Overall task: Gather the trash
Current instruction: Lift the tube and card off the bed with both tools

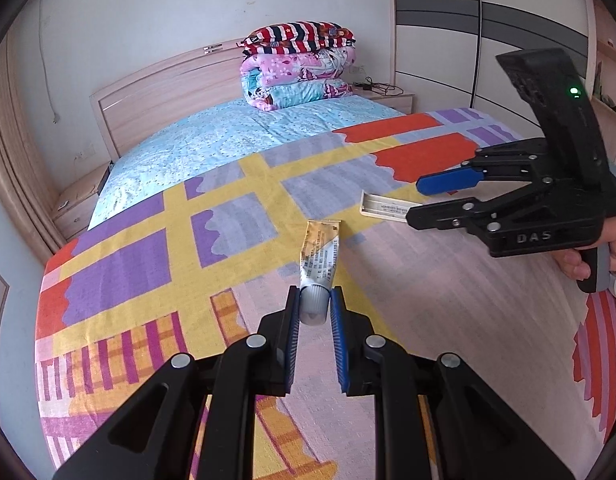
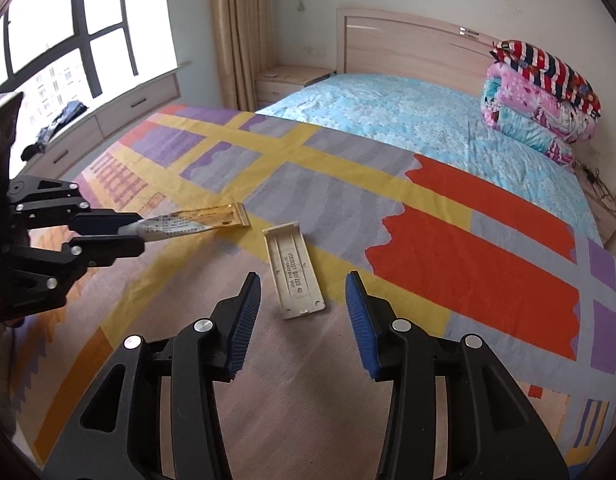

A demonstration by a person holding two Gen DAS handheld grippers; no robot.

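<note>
My left gripper (image 1: 313, 298) is shut on the cap end of a squeezed yellow and white tube (image 1: 319, 252), which sticks out forward over the patterned blanket. It also shows in the right wrist view (image 2: 196, 222), held by the left gripper (image 2: 136, 236). A cream plastic battery cover (image 2: 296, 270) lies open side up on the blanket. My right gripper (image 2: 304, 288) is open just before it, a finger on either side. In the left wrist view the right gripper (image 1: 413, 198) hovers open at the end of the cover (image 1: 383, 209).
A colourful patterned blanket (image 2: 347, 360) covers the near half of the bed, with a light blue sheet (image 2: 407, 120) beyond. Folded quilts (image 2: 543, 96) are stacked by the wooden headboard (image 2: 407, 40). Nightstands flank the bed. A window ledge with drawers (image 2: 108, 120) runs at left.
</note>
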